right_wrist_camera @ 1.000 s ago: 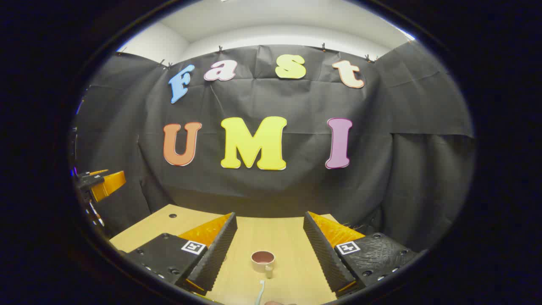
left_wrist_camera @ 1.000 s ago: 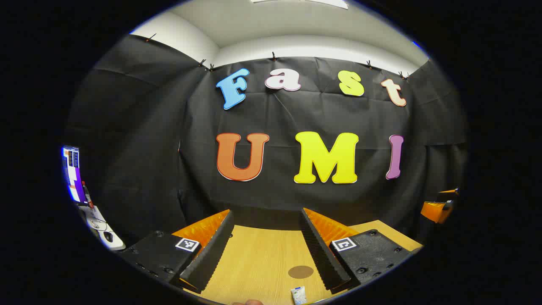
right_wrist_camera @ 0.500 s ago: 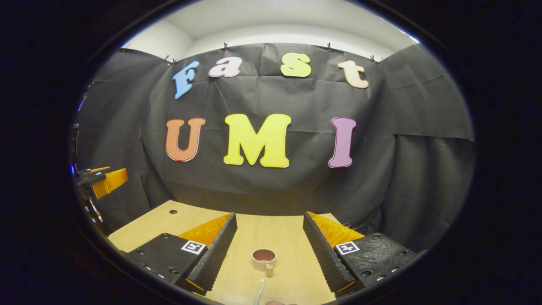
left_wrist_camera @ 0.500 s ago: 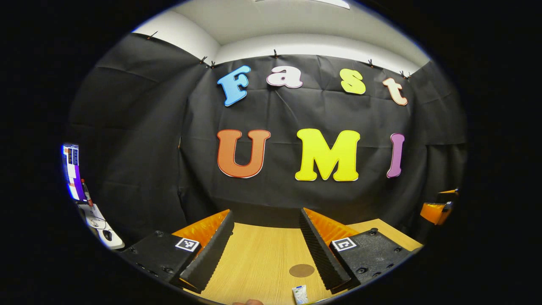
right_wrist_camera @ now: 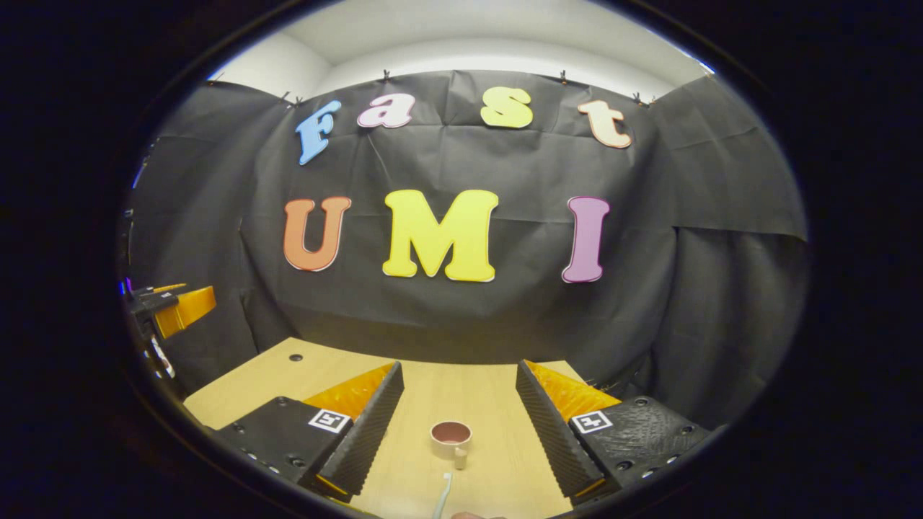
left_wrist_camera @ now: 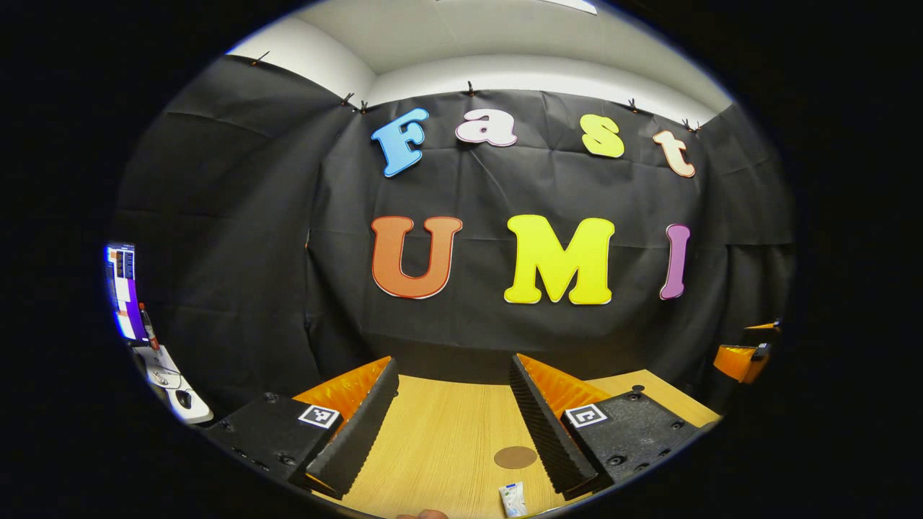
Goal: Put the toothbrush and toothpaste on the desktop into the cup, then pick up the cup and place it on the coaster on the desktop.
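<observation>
Left gripper (left_wrist_camera: 451,425): fingers spread wide apart, nothing between them, raised above the wooden desktop (left_wrist_camera: 433,440). Seen between its fingertips in the left gripper view, the round brown coaster (left_wrist_camera: 515,457) lies flat on the desktop close to the right finger. The toothpaste (left_wrist_camera: 512,499) lies just nearer the camera than the coaster, apart from it.

Right gripper (right_wrist_camera: 458,429): fingers likewise wide apart and gripping nothing, held above the desktop (right_wrist_camera: 490,404). In the right gripper view the cup (right_wrist_camera: 451,439) stands upright on the desktop between the fingers, touching neither, its handle turned toward the camera. The toothbrush (right_wrist_camera: 442,496) lies on the desktop just nearer than the cup, its head end close to the cup's handle.

The booth's black cloth wall (right_wrist_camera: 447,317) hangs beyond the far edge of the desktop.
</observation>
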